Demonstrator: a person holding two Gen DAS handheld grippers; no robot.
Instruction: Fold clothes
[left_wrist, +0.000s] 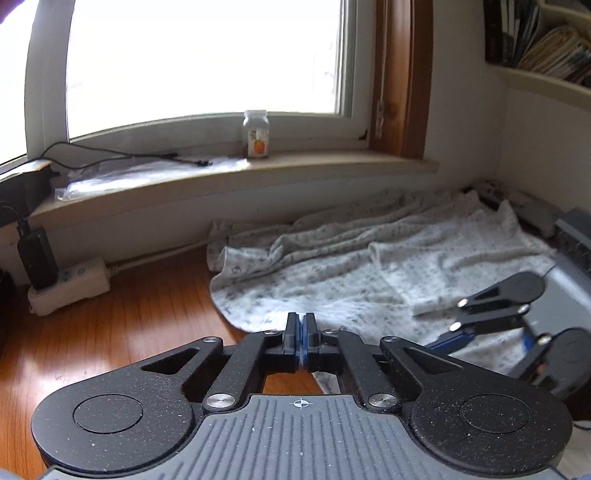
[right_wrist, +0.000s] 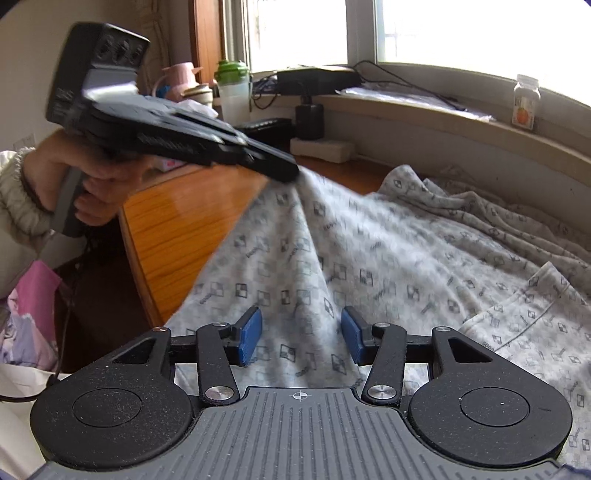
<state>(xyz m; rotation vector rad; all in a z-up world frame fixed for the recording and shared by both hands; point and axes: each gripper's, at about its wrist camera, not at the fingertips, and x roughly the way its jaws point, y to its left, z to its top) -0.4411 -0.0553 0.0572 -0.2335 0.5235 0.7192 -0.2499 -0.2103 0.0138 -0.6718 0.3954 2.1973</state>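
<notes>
Left gripper (right_wrist: 284, 171) is clamped on the garment's edge, tenting it above the wooden table (right_wrist: 173, 221). Right gripper (right_wrist: 301, 334) hovers wide apart, empty, over the pale check-printed garment (right_wrist: 388, 258), rumpled below the windowsill (left_wrist: 236, 177)

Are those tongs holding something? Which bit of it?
The left tongs are shut on the near edge of the white patterned cloth garment, lifting it into a peak. The right tongs are open and hold nothing.
</notes>
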